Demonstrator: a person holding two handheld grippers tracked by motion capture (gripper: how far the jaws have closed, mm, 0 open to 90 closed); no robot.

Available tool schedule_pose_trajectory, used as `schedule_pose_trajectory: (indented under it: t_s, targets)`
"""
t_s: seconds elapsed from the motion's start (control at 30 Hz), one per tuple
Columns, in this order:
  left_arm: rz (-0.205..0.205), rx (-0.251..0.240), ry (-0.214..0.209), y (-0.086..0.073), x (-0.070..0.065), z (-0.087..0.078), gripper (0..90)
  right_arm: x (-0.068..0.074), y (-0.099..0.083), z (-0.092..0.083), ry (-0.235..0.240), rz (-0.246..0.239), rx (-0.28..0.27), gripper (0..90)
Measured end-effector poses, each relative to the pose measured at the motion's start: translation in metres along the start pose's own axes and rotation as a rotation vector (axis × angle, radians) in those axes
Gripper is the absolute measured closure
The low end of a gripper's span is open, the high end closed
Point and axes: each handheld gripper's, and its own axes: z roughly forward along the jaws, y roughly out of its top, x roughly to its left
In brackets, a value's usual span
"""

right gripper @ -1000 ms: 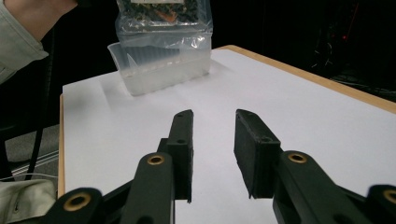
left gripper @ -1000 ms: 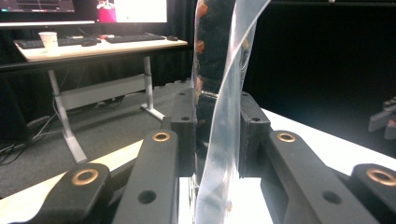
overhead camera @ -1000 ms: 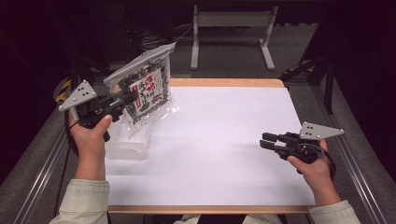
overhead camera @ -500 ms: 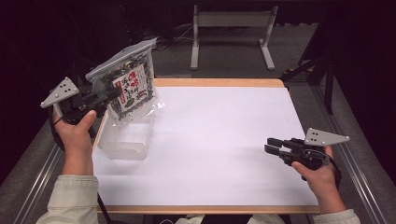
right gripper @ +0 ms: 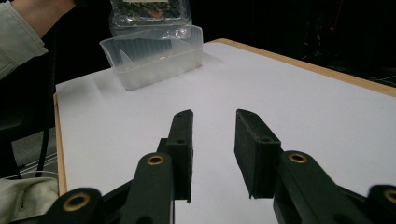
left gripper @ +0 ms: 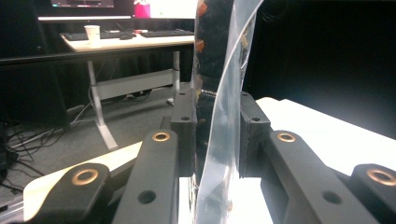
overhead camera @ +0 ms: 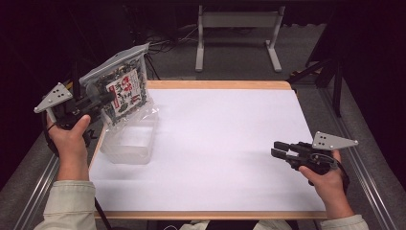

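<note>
From the high view, my left gripper (overhead camera: 98, 99) has swung the snack bag (overhead camera: 120, 88) left, now above the clear tub (overhead camera: 129, 142) at the desk (overhead camera: 230, 143) edge. Left gripper view: fingers clamped on the bag's film. Right gripper view: my right gripper (right gripper: 212, 140) idles, fingers apart, so a drop into the tub looks likely.

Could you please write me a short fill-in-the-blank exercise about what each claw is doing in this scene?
1. The left claw is shut on a clear ____ of snacks.
2. The right claw holds nothing, and its jaws stand ____.
3. The clear plastic container on the white table sits at the table's ____ edge in the high view.
4. The bag hangs ____ the container.

Missing words: bag; open; left; above
</note>
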Motion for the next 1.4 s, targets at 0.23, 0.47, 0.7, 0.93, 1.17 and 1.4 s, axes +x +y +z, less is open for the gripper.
schedule_pose_trajectory:
  t_s: [0.23,0.47,0.7,0.93,1.17,1.4]
  targets:
    - [-0.012,-0.007,0.003,-0.01,0.006,-0.003,73.6,0.0,-0.001,0.001,0.002,-0.001,0.001,68.1]
    - [-0.036,-0.02,-0.017,-0.02,0.01,-0.005,73.7,0.001,-0.002,0.003,0.004,0.001,0.008,68.1]
    - [-0.035,-0.018,-0.033,-0.029,0.014,-0.005,73.7,0.001,-0.005,0.007,0.007,0.008,0.021,68.0]
    - [-0.026,-0.017,-0.045,-0.031,0.015,-0.002,73.6,0.001,-0.006,0.009,0.011,0.01,0.028,67.9]
    - [-0.015,0.025,-0.024,-0.041,0.017,0.002,73.7,0.001,-0.006,0.008,0.014,0.01,0.028,67.7]
    - [-0.041,-0.001,-0.036,-0.054,0.024,0.003,73.6,0.001,-0.007,0.009,0.015,0.011,0.03,67.6]
